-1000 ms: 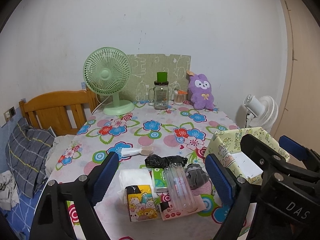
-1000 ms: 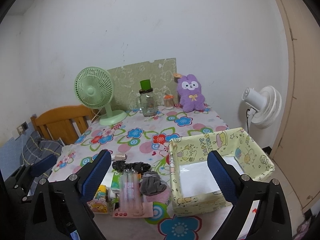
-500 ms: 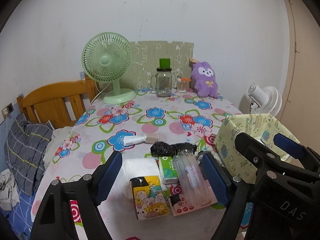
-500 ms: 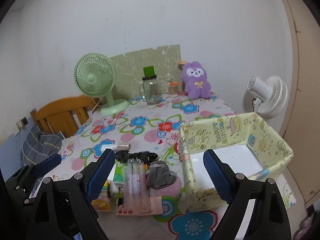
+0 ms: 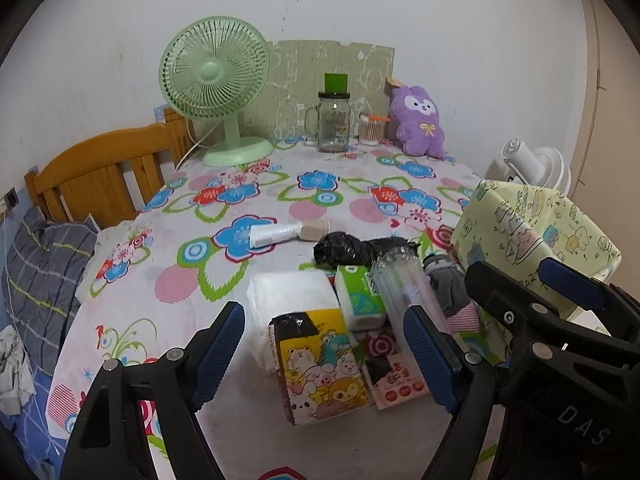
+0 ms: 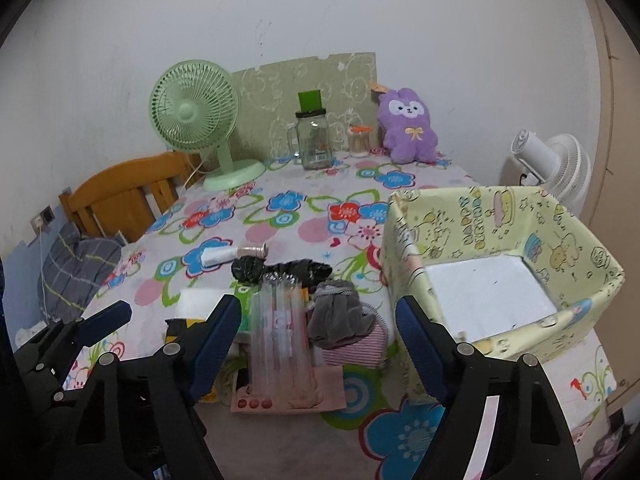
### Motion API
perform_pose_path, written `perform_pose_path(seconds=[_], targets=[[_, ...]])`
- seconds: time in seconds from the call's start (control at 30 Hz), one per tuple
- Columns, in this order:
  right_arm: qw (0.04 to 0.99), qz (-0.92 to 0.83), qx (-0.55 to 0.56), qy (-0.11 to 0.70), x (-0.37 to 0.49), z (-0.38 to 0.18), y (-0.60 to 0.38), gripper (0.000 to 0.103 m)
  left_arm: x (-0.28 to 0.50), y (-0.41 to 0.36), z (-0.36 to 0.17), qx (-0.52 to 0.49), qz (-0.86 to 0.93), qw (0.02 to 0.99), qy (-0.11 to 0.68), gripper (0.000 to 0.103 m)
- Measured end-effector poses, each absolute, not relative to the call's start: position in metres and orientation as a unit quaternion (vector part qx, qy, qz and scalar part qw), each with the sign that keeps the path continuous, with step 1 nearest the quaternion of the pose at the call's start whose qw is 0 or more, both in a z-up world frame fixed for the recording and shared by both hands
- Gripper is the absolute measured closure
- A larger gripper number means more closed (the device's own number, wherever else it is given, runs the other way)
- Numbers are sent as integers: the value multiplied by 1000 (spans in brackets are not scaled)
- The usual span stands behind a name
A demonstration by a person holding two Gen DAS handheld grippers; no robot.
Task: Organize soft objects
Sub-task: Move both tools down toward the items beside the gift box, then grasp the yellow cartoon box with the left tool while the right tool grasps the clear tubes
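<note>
A: What soft things lie on the table (image 5: 280, 200)?

B: A cluster in the lower middle of both frames. In the left wrist view there is a white tissue pack (image 5: 290, 294), a cartoon-printed tissue pack (image 5: 320, 364) in yellow with animal faces standing in front of it, and a green-and-white tissue pack (image 5: 358, 296) just to its right. A crumpled black plastic bag (image 5: 352, 248) lies behind them.

A: And the cloth pieces?

B: In the right wrist view a grey bunched cloth (image 6: 340, 316) rests on a pink striped cloth (image 6: 360, 346), right of a clear plastic packet (image 6: 280, 336) with a pink card under it. A white roll (image 6: 218, 256) lies further up, left of the black bag.

A: Where is the container?

B: A pale yellow cartoon-printed box (image 6: 496, 236), open at the top with a white floor, stands at the right of the frame, just beside the cloths.

A: The tongs?

B: The left tongs (image 5: 324, 356) stand wide, blue pads either side of the cartoon pack, not pressing on it. The right tongs (image 6: 318, 344) are closing but wide apart, with the clear packet and the cloths seen between the pads, untouched.

A: Anything at the back?

B: A purple plush rabbit (image 6: 408, 126) at the upper right, a glass jar mug (image 6: 314, 140) and a green desk fan (image 6: 196, 120) against the wall.
</note>
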State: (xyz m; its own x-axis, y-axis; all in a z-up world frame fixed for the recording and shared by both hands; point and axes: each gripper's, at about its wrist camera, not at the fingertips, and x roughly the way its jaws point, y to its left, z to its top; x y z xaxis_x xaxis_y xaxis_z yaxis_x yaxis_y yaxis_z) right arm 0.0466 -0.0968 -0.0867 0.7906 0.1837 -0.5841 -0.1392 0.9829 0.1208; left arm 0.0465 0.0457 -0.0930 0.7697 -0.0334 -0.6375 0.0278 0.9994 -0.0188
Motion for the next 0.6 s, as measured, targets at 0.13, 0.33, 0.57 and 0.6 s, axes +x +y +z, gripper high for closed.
perform_pose_path(seconds=[0.13, 0.33, 0.57, 0.6], targets=[[943, 91, 31, 319, 48, -92, -88, 21, 49, 47, -100, -1, -18, 937, 348, 20], [934, 102, 30, 342, 54, -104, -77, 26, 54, 49, -113, -4, -26, 930, 367, 24], [924, 106, 25, 366, 62, -117, -68, 31, 61, 50, -128, -11, -35, 921, 388, 32], [923, 106, 25, 368, 63, -118, -67, 32, 62, 50, -129, -12, -36, 920, 391, 34]])
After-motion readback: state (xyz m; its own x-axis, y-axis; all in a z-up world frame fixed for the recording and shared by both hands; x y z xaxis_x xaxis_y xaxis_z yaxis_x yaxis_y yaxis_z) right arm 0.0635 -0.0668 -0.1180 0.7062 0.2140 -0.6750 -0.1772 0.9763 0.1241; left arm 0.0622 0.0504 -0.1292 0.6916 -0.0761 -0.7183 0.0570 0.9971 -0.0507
